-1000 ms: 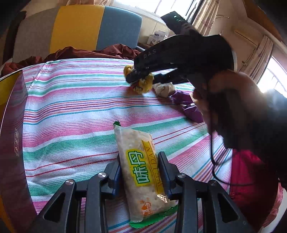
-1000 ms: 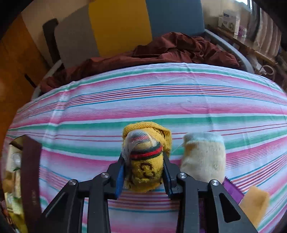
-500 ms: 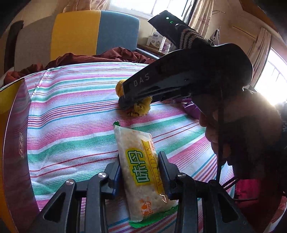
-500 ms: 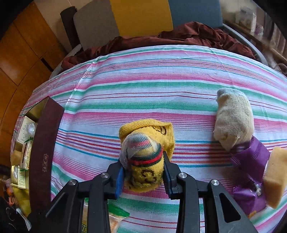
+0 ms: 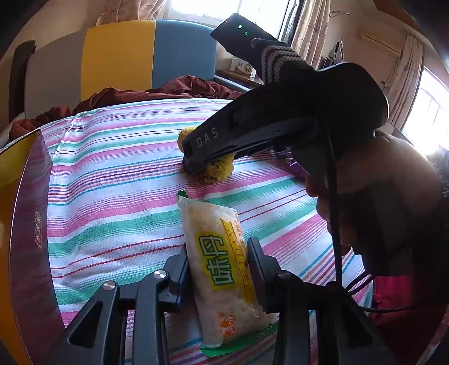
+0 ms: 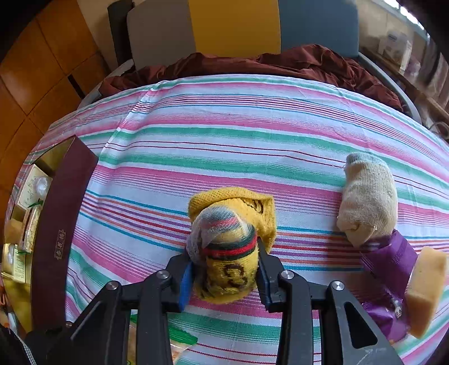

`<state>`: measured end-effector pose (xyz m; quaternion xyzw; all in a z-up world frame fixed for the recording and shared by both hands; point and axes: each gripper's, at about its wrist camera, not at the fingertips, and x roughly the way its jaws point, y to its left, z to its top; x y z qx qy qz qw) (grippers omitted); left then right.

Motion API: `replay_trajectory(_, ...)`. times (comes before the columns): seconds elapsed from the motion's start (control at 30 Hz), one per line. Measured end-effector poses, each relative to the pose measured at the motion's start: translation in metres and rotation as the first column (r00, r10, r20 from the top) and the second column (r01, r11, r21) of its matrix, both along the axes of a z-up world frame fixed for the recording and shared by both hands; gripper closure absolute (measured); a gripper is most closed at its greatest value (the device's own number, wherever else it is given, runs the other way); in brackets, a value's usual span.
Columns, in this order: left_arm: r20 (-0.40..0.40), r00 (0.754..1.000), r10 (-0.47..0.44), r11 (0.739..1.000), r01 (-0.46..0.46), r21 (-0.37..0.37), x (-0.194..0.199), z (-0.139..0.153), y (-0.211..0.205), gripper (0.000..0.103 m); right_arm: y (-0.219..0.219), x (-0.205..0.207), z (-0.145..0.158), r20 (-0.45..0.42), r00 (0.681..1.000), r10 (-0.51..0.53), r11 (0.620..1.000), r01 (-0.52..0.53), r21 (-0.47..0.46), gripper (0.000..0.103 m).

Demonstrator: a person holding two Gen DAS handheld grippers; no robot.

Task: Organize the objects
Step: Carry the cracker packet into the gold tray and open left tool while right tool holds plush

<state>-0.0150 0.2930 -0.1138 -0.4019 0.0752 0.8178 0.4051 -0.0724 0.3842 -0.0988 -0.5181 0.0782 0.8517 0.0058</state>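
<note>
A rolled yellow knitted sock point(image 6: 227, 247) with a red-and-dark-green band and brown lettering sits between the pads of the right hand-held gripper point(image 6: 224, 276), whose jaws have just been easing open a little while still hugging the roll on both sides; the sock rests on the pink, green and white striped cloth point(image 6: 224, 134) that covers the bed. The left hand-held gripper point(image 5: 217, 269) is clamped narrowly on a translucent snack packet point(image 5: 221, 269) with a yellow-green label and a green sealed edge, which stands upright between its pads over the same striped cloth, just nearer than the sock. From the left wrist view, the right hand-held gripper point(image 5: 196, 165) reaches in from the right, a person's hand point(image 5: 373, 191) on its handle. To the right of the yellow sock lies a cream knitted sock roll point(image 6: 367, 199), touching a purple foil wrapper point(image 6: 393, 261) with a tan sponge-like block point(image 6: 426, 289) just beside it. At the left stands an open maroon gift box point(image 6: 61, 224) with a gold lining holding several small packets. Beyond the cloth lies a crumpled maroon blanket point(image 6: 280, 64) before a grey, yellow and blue headboard point(image 6: 233, 25).
</note>
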Motion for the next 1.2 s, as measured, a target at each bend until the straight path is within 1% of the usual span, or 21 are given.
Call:
replay_trajectory(0.1,-0.002,1.0,-0.006,1.0,0.006,-0.009,-0.001,0.0,0.0,0.066,0.0,0.0,0.0,-0.001,1.0,0.006,1.0,-0.006,0.007,0.064)
replay_trajectory(0.17,0.013,1.0,-0.004,1.0,0.004,-0.028,-0.001,0.004,0.0,0.068,-0.004,-0.002,-0.002,-0.003,1.0,0.011,1.0,-0.011,0.017,0.064)
replay_trajectory(0.2,0.023,1.0,0.001,0.999,0.0,-0.036,-0.001,0.009,-0.001,0.073,-0.004,-0.002,-0.002,-0.005,1.0,0.014,1.0,-0.013,0.02,0.064)
replay_trajectory(0.23,0.024,1.0,-0.007,1.0,0.007,-0.015,0.001,0.016,-0.003,0.074,-0.006,-0.004,-0.003,-0.007,1.0,0.017,1.0,-0.017,0.023,0.064)
replay_trajectory(0.33,-0.036,0.998,-0.048,0.997,0.05,0.057,0.016,0.053,-0.015,0.075,-0.006,-0.004,-0.004,-0.01,1.0,0.021,1.0,-0.021,0.023,0.064)
replay_trajectory(0.37,-0.042,0.998,-0.052,0.995,0.055,0.086,0.018,0.064,-0.022,0.075,-0.006,-0.004,-0.004,-0.01,1.0,0.023,0.999,-0.023,0.026,0.064)
replay_trajectory(0.43,-0.025,0.999,-0.026,0.992,0.029,0.125,0.016,0.083,-0.046,0.075,-0.007,-0.005,-0.004,-0.011,1.0,0.024,0.999,-0.024,0.029,0.064)
replay_trajectory(0.47,0.0,1.0,-0.001,0.99,0.001,0.142,0.01,0.089,-0.059,0.075,-0.008,-0.005,-0.004,-0.011,1.0,0.028,0.999,-0.027,0.036,0.064)
replay_trajectory(0.53,0.045,0.998,0.053,0.983,-0.06,0.175,-0.006,0.095,-0.082,0.075,-0.009,-0.005,-0.005,-0.011,0.999,0.031,0.998,-0.031,0.046,0.064)
replay_trajectory(0.57,0.066,0.994,0.086,0.979,-0.096,0.178,-0.013,0.097,-0.094,0.076,-0.01,-0.005,-0.005,-0.012,0.999,0.033,0.998,-0.032,0.049,0.064)
replay_trajectory(0.63,0.073,0.988,0.14,0.969,-0.151,0.196,-0.017,0.106,-0.119,0.076,-0.01,-0.005,-0.005,-0.013,0.999,0.033,0.998,-0.033,0.05,0.064)
replay_trajectory(0.67,0.068,0.985,0.159,0.966,-0.169,0.195,-0.016,0.11,-0.131,0.076,-0.01,-0.005,-0.005,-0.013,0.999,0.034,0.998,-0.033,0.05,0.064)
replay_trajectory(0.73,0.049,0.976,0.213,0.963,-0.218,0.158,-0.017,0.114,-0.153,0.076,-0.011,-0.004,-0.005,-0.014,0.999,0.035,0.998,-0.034,0.055,0.064)
replay_trajectory(0.83,0.034,0.958,0.285,0.952,-0.287,0.103,-0.02,0.104,-0.184,0.075,-0.013,-0.004,-0.004,-0.014,0.999,0.035,0.998,-0.034,0.058,0.064)
replay_trajectory(0.9,0.029,0.939,0.343,0.936,-0.345,0.07,-0.026,0.093,-0.204,0.075,-0.014,-0.005,-0.004,-0.014,0.999,0.036,0.997,-0.036,0.062,0.064)
replay_trajectory(0.93,0.026,0.925,0.378,0.924,-0.379,0.05,-0.029,0.086,-0.215,0.075,-0.013,-0.005,-0.005,-0.014,0.999,0.038,0.997,-0.037,0.064,0.064)
replay_trajectory(1.03,0.03,0.896,0.444,0.896,-0.445,0.021,-0.036,0.071,-0.235,0.075,-0.015,-0.005,-0.005,-0.015,0.999,0.039,0.997,-0.038,0.071,0.064)
replay_trajectory(1.1,0.016,0.882,0.471,0.882,-0.471,-0.006,-0.039,0.062,-0.243,0.075,-0.015,-0.004,-0.005,-0.015,0.999,0.041,0.996,-0.039,0.076,0.064)
replay_trajectory(1.2,0.042,0.867,0.497,0.867,-0.495,-0.048,-0.045,0.047,-0.25,0.075,-0.016,-0.004,-0.005,-0.017,0.999,0.042,0.996,-0.04,0.082,0.063)
